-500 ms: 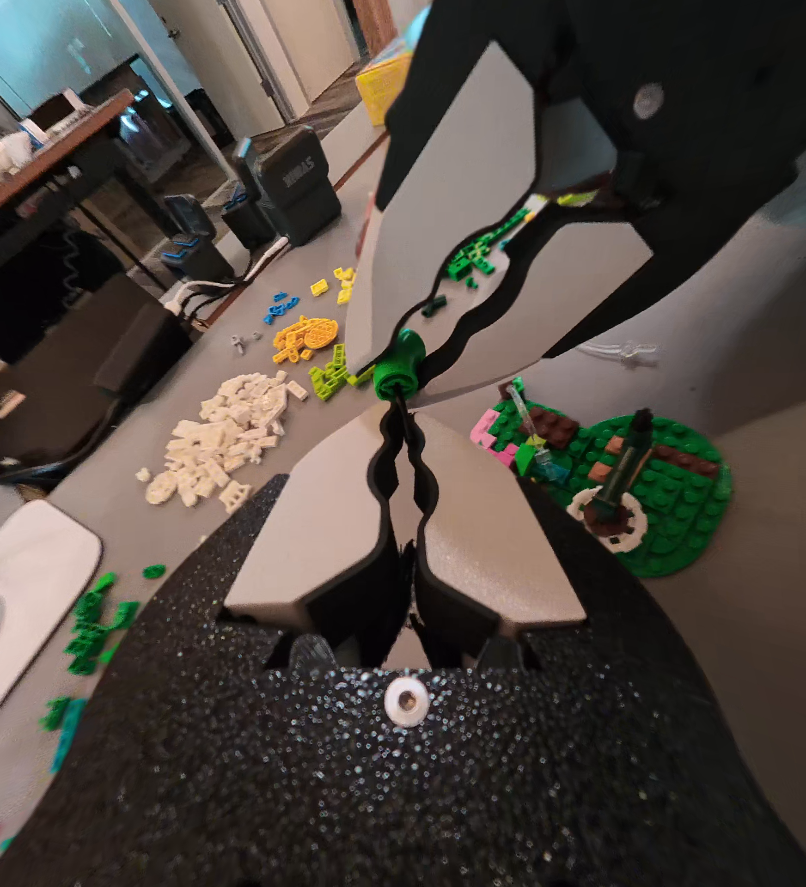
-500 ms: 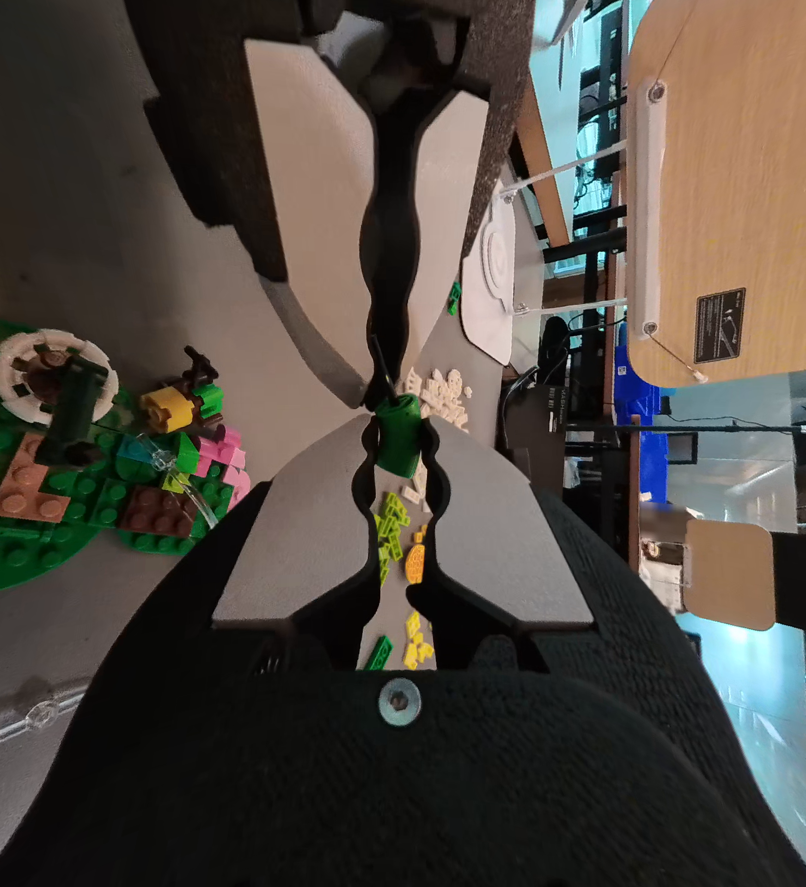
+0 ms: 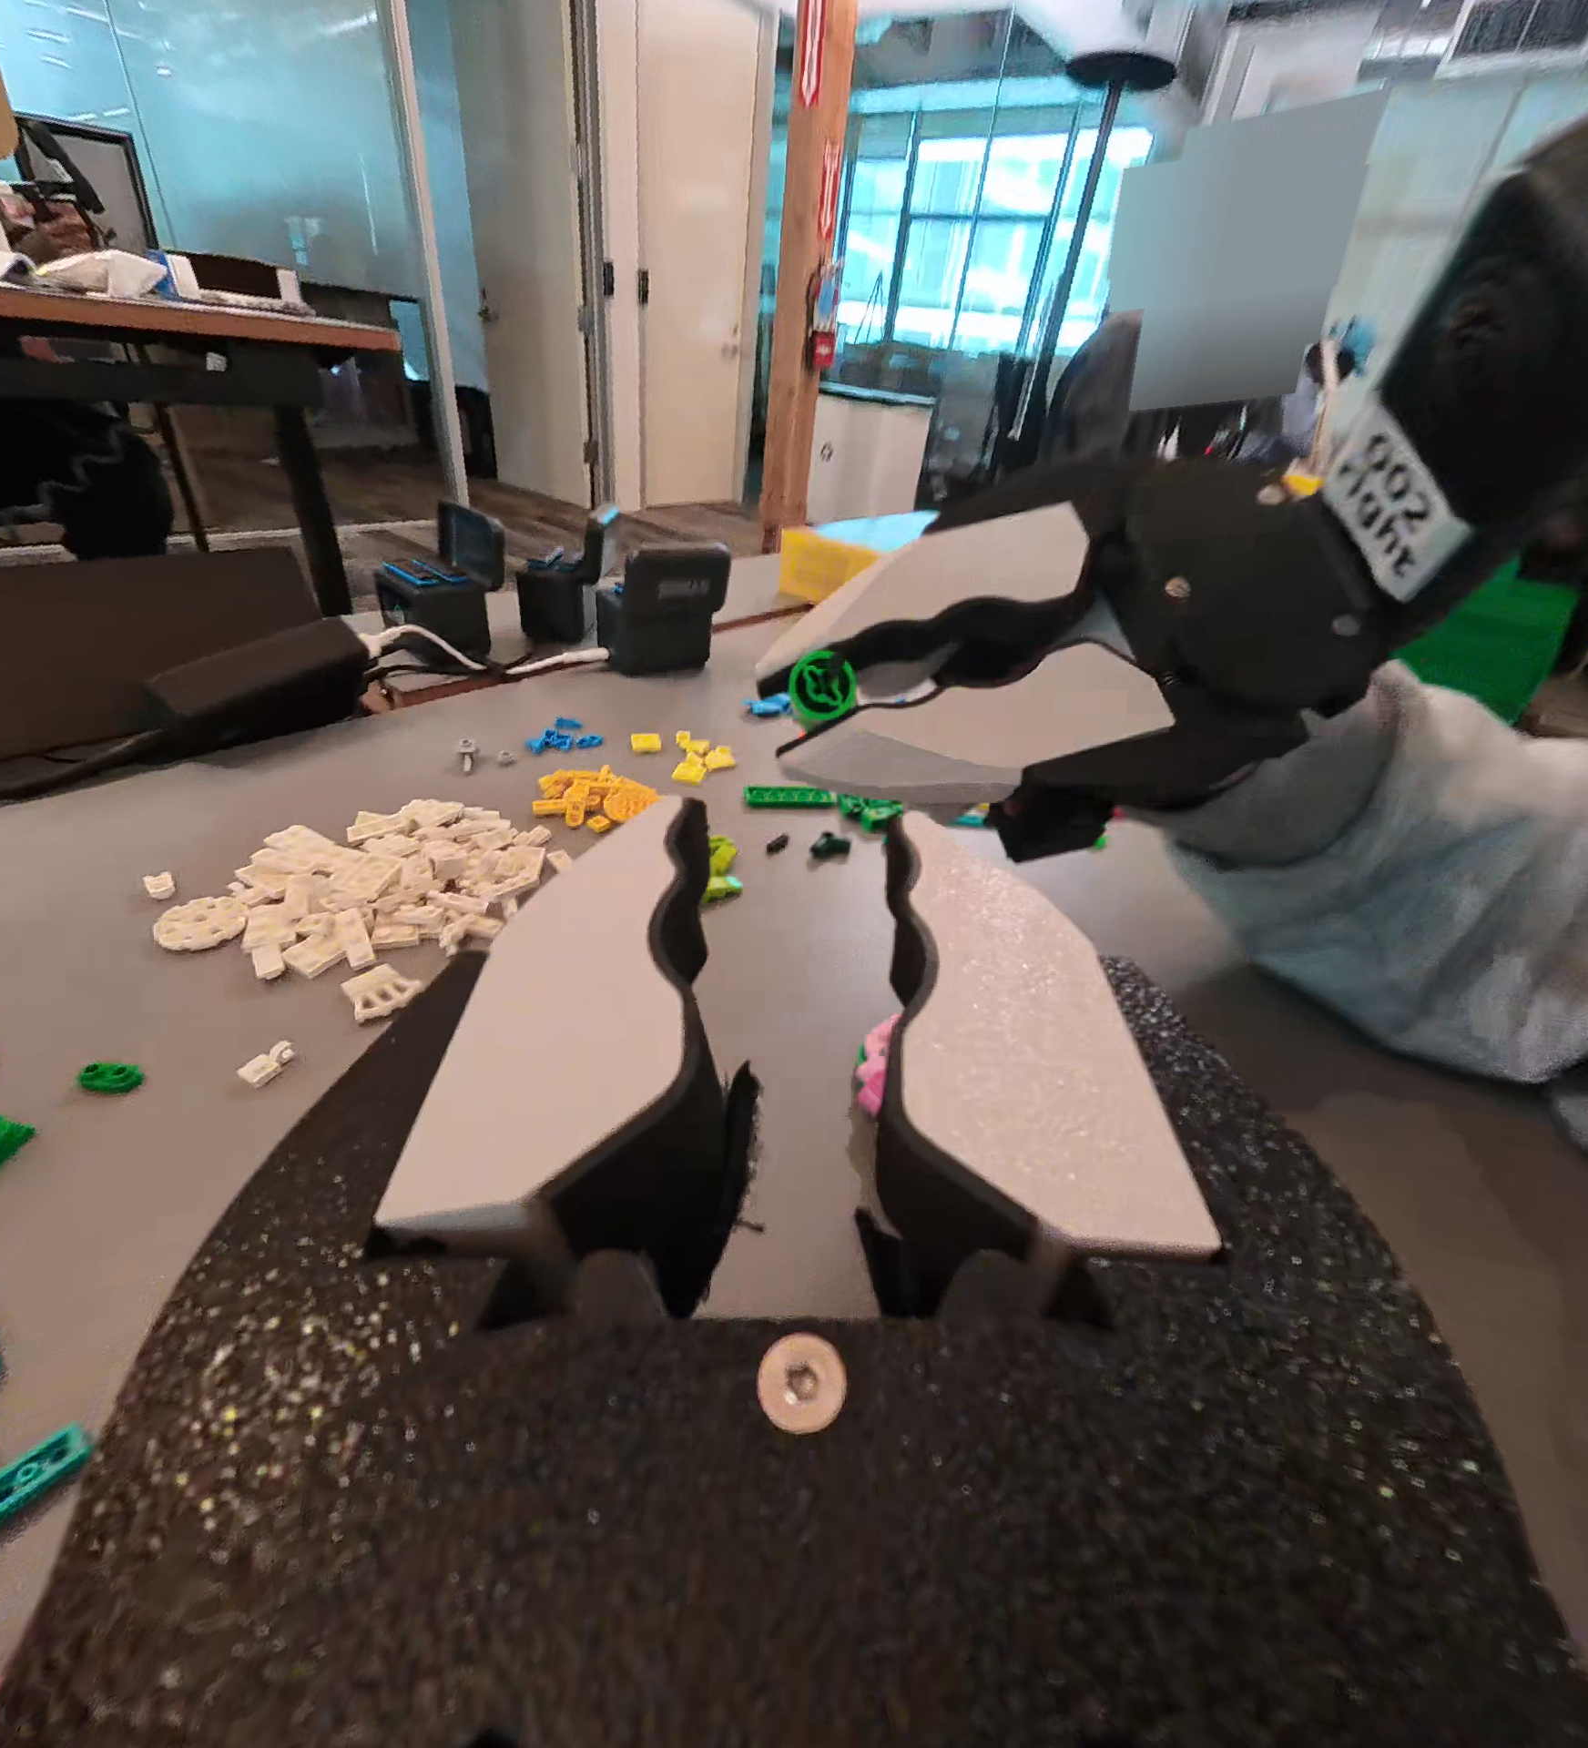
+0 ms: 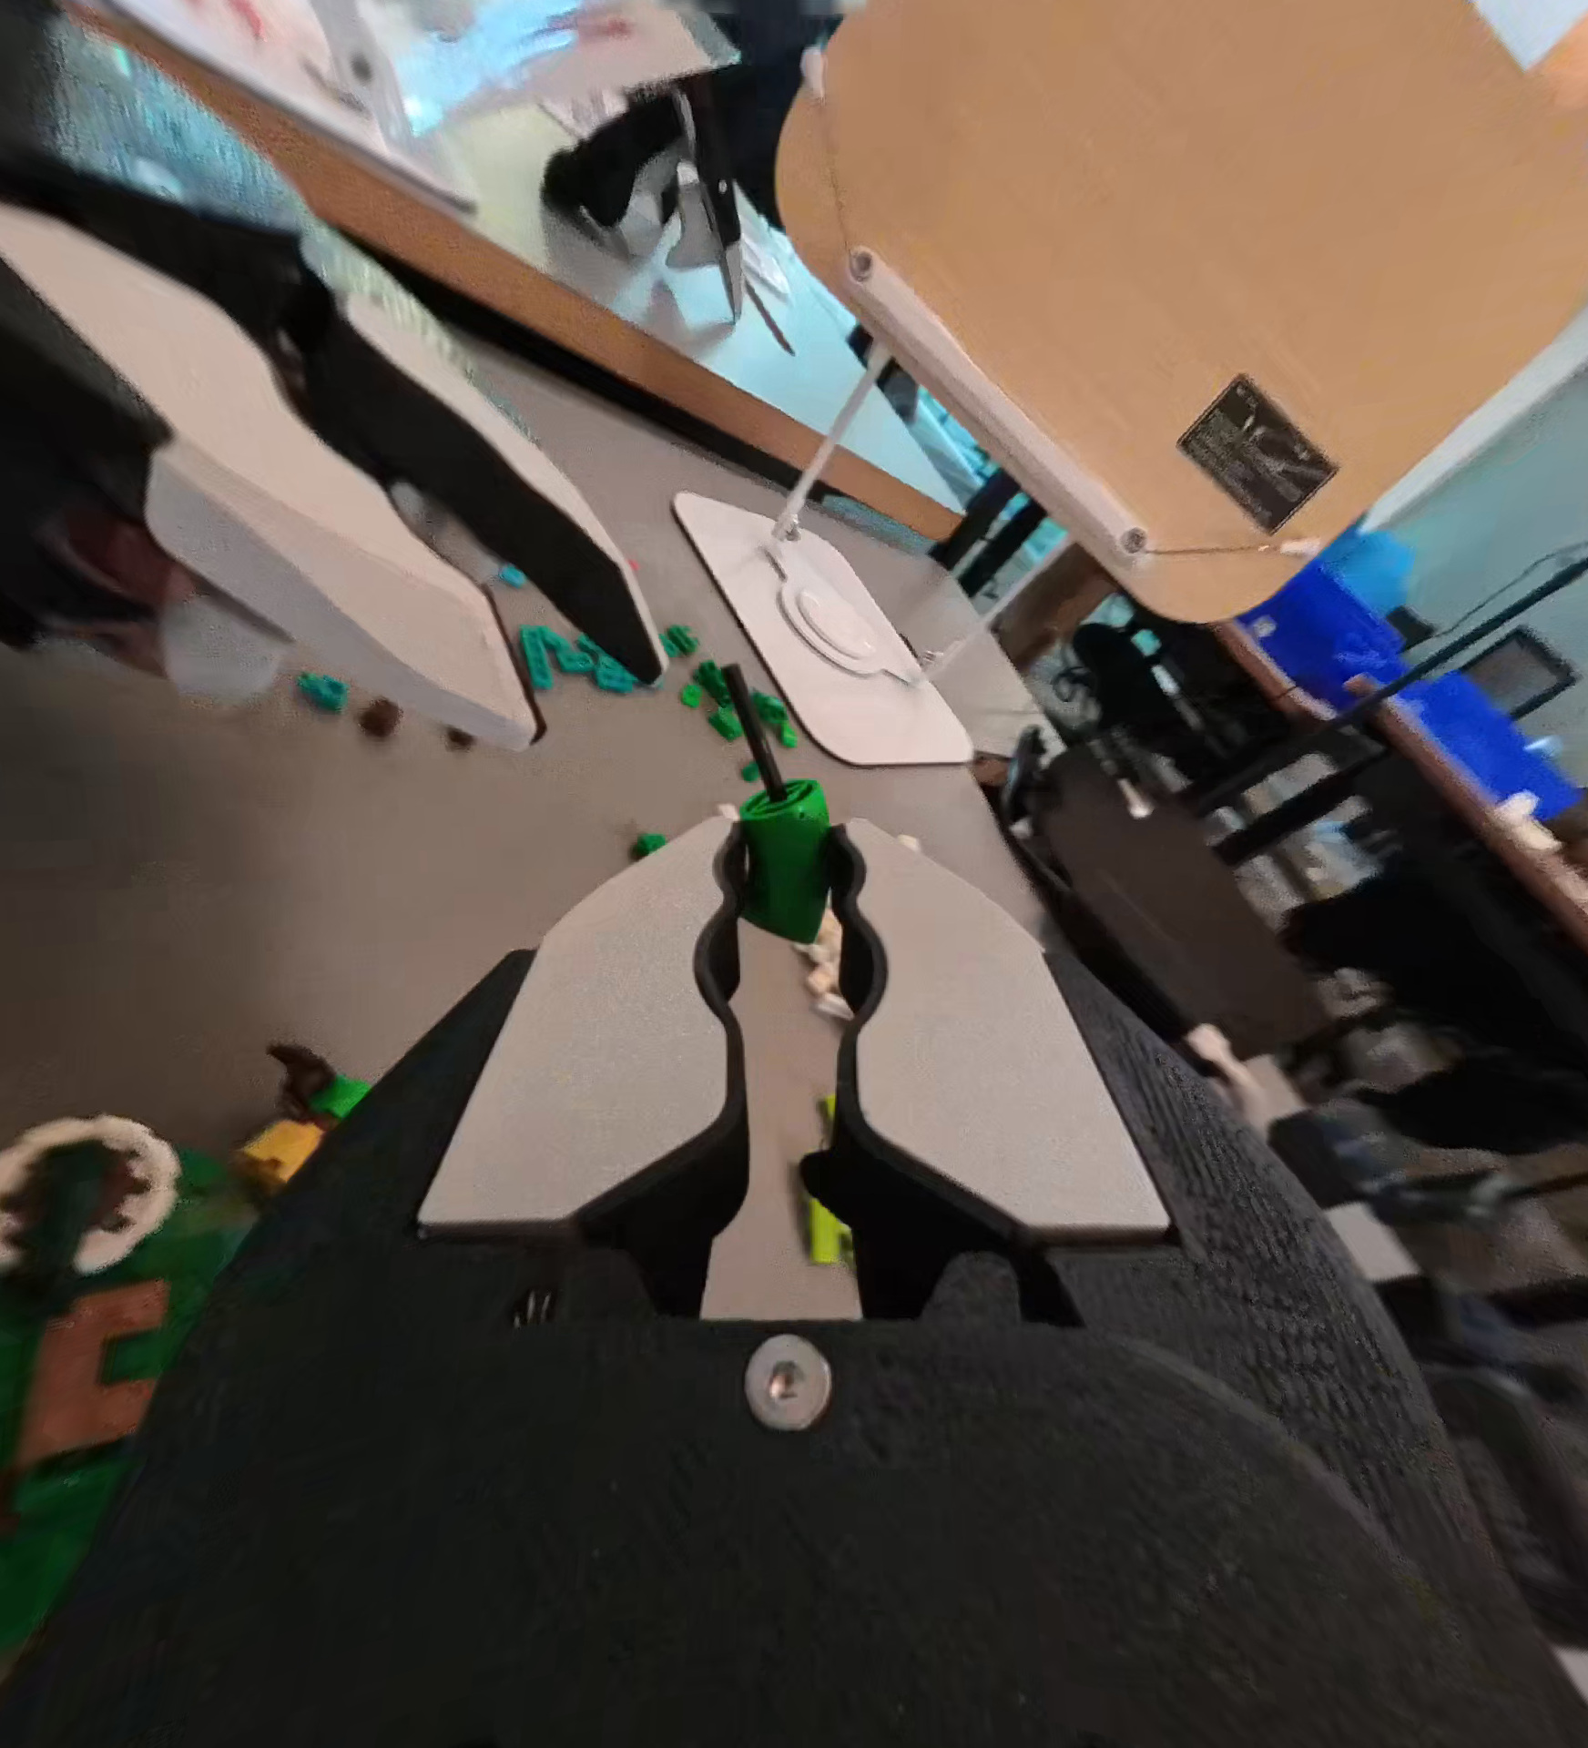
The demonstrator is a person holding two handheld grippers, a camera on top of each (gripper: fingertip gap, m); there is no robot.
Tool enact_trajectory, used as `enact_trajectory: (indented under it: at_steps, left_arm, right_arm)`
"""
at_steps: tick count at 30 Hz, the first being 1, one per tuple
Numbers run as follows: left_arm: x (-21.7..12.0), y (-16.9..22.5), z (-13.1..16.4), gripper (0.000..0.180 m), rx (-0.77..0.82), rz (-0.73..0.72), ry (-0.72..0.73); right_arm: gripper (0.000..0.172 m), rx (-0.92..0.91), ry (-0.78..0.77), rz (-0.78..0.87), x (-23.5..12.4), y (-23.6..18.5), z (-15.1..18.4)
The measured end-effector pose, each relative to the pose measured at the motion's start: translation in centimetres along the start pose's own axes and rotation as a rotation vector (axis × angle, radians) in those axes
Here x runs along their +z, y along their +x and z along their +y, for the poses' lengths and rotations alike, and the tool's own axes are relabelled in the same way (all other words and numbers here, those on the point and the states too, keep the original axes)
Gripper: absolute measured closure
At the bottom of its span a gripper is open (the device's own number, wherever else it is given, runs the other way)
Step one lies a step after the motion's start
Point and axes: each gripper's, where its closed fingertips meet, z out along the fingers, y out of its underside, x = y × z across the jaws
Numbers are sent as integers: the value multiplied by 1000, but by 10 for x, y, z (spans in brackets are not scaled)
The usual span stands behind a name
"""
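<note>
The right gripper (image 4: pixel 785 851) is clamped on a small green cylinder piece (image 4: pixel 783 870), both pads pressing its sides near the fingertips. A thin black rod (image 4: pixel 752 728) sticks out of the cylinder's far end, pointing away from the gripper. In the left wrist view the same gripper (image 3: pixel 795 695) comes in from the right, held by a hand in a grey sleeve (image 3: pixel 1433 899), and the cylinder's round end (image 3: pixel 821 683) faces the camera, above the grey table (image 3: pixel 156 785).

The left gripper (image 3: pixel 795 832) stands open with nothing between its fingers; its tips hover just below and in front of the green cylinder, apart from it. In the right wrist view it shows as a blurred shape (image 4: pixel 582 690) up and left of the cylinder.

Taking the cylinder as landmark in the left wrist view: directly beneath it lie a green strip (image 3: pixel 785 796) and a few dark green bits (image 3: pixel 866 809). To its lower left sit yellow pieces (image 3: pixel 696 757), an orange heap (image 3: pixel 592 795), blue pieces (image 3: pixel 563 738), and farther left a large pile of white pieces (image 3: pixel 364 889). Lime bricks (image 3: pixel 722 865) lie between the left gripper's fingertips on the table. Beyond the cylinder stand black charger cases (image 3: pixel 658 605). In the right wrist view, a white stand base (image 4: pixel 837 634) lies beyond it to the right, and a green round built plate (image 4: pixel 33 1372) lies well behind and left.
</note>
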Motion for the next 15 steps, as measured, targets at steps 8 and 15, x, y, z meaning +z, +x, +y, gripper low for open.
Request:
enact_trajectory:
  at_steps: [8,15]
  left_arm:
    - [-7,25,-34,141,-28,126,209]
    - [-5,32,-37,157,17,165,197]
  right_arm:
    - [156,586,243,-385,-12,-23,-38]
    - [156,397,226,-425,-14,-43,-38]
